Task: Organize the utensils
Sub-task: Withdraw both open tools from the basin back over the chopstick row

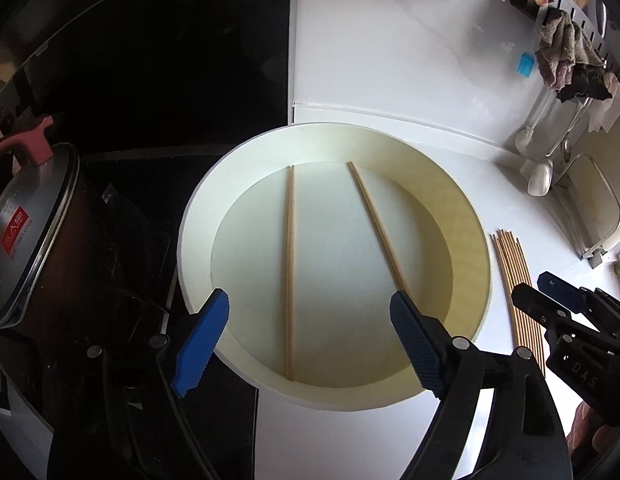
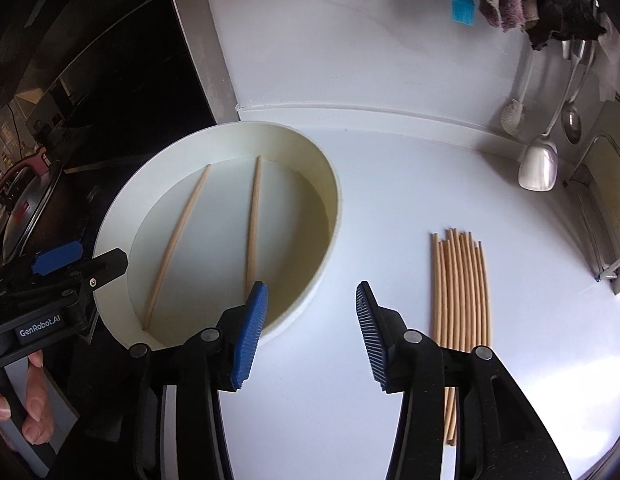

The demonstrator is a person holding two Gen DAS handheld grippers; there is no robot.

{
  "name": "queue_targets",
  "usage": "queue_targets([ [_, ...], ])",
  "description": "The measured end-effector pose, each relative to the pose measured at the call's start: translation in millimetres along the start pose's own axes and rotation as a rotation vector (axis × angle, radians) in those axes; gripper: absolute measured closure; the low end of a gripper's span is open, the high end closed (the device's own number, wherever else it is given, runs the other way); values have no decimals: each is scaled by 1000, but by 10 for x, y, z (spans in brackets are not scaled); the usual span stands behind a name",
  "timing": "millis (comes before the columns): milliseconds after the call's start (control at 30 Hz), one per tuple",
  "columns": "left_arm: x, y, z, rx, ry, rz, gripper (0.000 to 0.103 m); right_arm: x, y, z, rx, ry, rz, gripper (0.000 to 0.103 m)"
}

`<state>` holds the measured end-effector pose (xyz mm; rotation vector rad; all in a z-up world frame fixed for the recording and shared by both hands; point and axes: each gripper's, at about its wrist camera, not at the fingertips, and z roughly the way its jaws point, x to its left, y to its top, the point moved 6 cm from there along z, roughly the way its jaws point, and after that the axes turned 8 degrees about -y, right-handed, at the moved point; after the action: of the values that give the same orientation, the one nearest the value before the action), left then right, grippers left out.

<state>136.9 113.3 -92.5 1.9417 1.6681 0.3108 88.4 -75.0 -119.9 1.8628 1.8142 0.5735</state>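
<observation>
- Left gripper (image 1: 310, 336): jaws spread wide apart, nothing between them. It hovers over the near rim of the round tray (image 1: 198, 216), fingers pointing across the tray's interior.
- Right gripper (image 2: 311, 332): jaws likewise apart and empty. It sits over bare white counter (image 2: 389, 184), between the tray (image 2: 329, 216) and the bundle of chopsticks (image 2: 459, 280). Its left blue pad (image 2: 252, 336) overlaps the tray's near rim in the right wrist view; contact cannot be confirmed.
- Round tray: cream-white, shallow, raised wall. It rests on the counter (image 1: 369, 60), its left side reaching over the edge of the black stovetop (image 1: 150, 80).
- Two chopsticks lie flat on the tray floor, apart from each other: the left chopstick (image 1: 290, 272) runs almost straight front to back; the right chopstick (image 1: 375, 224) is angled, its near end passing behind the left gripper's right finger.
- Bundle of chopsticks (image 1: 517, 280): loose, roughly parallel, lying on the counter to the right of the tray and clear of it. The near ends pass under the right gripper's right finger.
- Pot with lid (image 1: 34, 232): on the stovetop, left of the tray.
- Rags (image 1: 565, 56) and ladles (image 2: 539, 164): hanging at the back wall, well away from the tray.
</observation>
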Motion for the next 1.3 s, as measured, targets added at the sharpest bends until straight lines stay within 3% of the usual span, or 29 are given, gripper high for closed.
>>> queue_targets([
  [67, -115, -19, -6, 5, 0, 11, 16, -129, -41, -18, 1, -7, 25, 46],
  [533, -1202, -260, 80, 34, -109, 100, 15, -1343, -665, -210, 69, -122, 168, 46],
  [733, -1679, -420, 177, 36, -136, 135, 14, -1759, -870, -196, 70, -174, 172, 44],
  [867, -1852, -515, 323, 32, -135, 120, 13, -1916, -971, -47, 55, -194, 138, 44],
  [1067, -2015, -613, 602, 9, -124, 89, 13, -2041, -1047, 279, 39, -151, 130, 44],
  [1300, -2085, -677, 845, -32, -93, 121, 13, -2017, -986, 504, -16, -96, 126, 44],
])
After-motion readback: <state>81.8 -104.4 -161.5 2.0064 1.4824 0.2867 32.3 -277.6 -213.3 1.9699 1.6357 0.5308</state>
